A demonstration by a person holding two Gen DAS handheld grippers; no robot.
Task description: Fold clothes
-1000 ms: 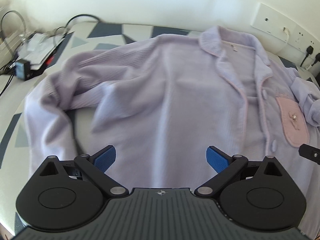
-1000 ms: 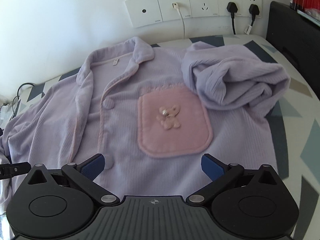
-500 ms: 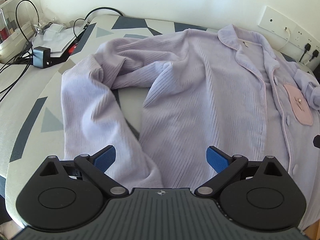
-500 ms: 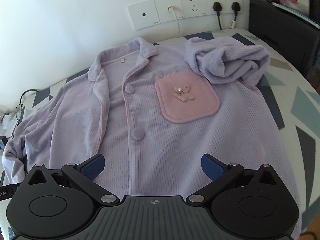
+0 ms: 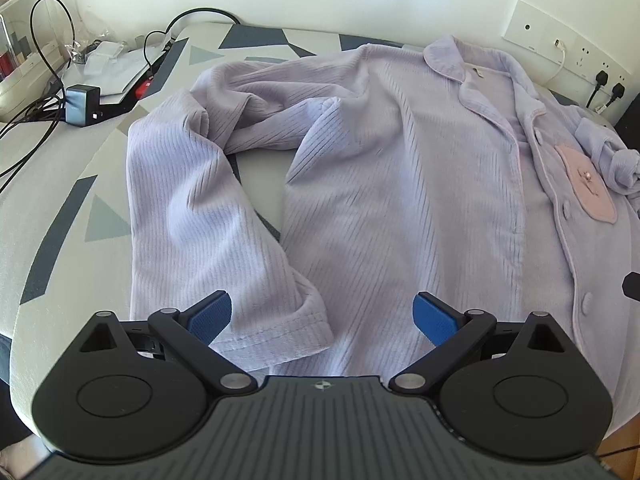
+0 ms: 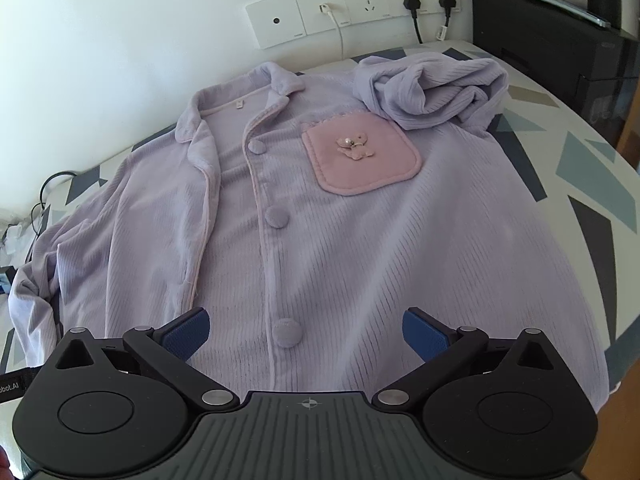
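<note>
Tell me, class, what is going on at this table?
A person holds two tongs over a lilac pajama top laid face up on the patterned table. The left tongs and right tongs are both open, holding nothing. One sleeve lies bent, the other sleeve is bunched above the pink pocket. No fold is made yet.

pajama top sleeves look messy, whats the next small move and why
Probably lower the open left gripper onto the sleeve cuff just ahead of it and pinch it. That sleeve lies bent beside the pajama top, unfolded, while the right gripper hangs open over the hem, holding nothing.
</note>
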